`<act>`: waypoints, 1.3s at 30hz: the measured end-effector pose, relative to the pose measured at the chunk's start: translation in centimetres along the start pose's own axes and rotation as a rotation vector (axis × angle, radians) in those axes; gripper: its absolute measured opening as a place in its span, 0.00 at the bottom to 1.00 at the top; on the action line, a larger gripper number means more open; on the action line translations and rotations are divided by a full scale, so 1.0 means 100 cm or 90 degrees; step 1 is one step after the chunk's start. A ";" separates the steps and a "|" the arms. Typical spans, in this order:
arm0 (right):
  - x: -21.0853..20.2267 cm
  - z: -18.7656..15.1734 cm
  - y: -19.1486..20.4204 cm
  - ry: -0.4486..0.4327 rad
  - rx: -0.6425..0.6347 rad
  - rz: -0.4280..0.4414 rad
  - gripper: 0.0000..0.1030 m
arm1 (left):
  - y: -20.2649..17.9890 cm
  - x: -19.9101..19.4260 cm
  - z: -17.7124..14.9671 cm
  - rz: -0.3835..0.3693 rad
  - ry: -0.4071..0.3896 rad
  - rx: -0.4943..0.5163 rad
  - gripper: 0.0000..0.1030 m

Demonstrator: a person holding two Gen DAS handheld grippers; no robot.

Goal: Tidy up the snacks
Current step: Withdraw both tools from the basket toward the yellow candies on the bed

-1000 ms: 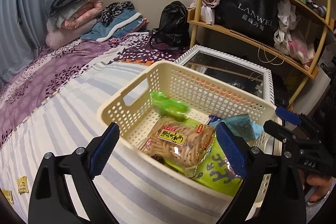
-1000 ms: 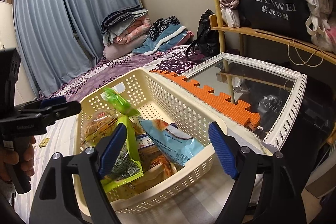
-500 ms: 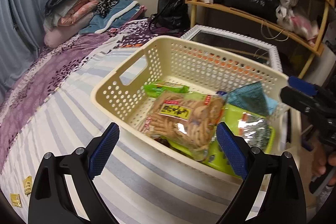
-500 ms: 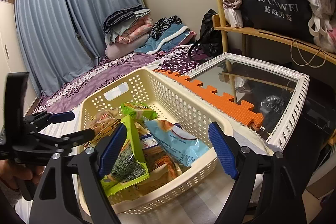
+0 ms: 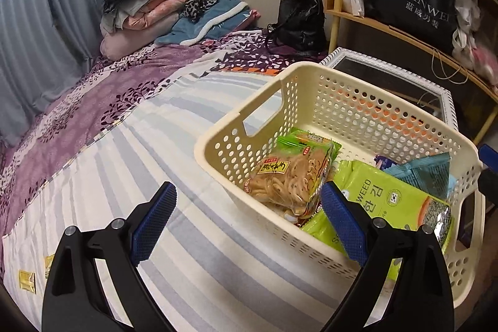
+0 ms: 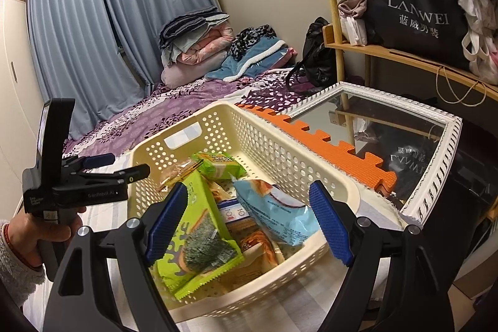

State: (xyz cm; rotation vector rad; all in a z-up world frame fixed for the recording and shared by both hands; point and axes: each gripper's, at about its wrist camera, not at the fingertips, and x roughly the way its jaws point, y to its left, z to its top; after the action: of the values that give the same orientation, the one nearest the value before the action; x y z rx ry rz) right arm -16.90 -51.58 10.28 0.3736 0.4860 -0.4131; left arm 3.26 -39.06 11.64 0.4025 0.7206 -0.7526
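Both grippers, left (image 5: pixel 247 220) and right (image 6: pixel 247 223), hang spread and empty over the cream perforated plastic basket (image 5: pixel 367 101) of snack packets at lower right.

Left wrist view: close, looks down over bed (image 5: pixel 193 238), basket (image 5: pixel 358 83) right of frame. Right wrist view: close, above basket (image 6: pixel 298 170) near edge, faces curtains (image 6: pixel 102 21). Both share basket, bed, shelf (image 5: pixel 404 30).

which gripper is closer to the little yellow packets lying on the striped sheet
Left. The yellow packets lie just beside the left gripper, at its left, on the bedsheet. The right gripper hovers over the basket, on the far side.
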 end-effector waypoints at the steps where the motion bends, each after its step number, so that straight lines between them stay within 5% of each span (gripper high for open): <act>1: 0.000 0.001 0.002 -0.001 -0.001 0.002 0.77 | 0.001 -0.002 -0.001 -0.002 0.000 0.001 0.92; 12: -0.004 0.004 0.037 -0.001 -0.039 0.028 0.78 | 0.019 -0.031 -0.008 0.004 -0.023 -0.027 0.93; 39: 0.027 -0.029 0.174 0.089 -0.176 0.148 0.79 | 0.117 -0.104 -0.063 0.114 -0.076 -0.104 0.97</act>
State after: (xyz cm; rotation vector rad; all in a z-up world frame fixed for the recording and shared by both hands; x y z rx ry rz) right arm -7.72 -36.25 10.79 0.1889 0.6193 -0.0920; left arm 3.73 -22.68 15.69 0.2668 0.6197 -0.5390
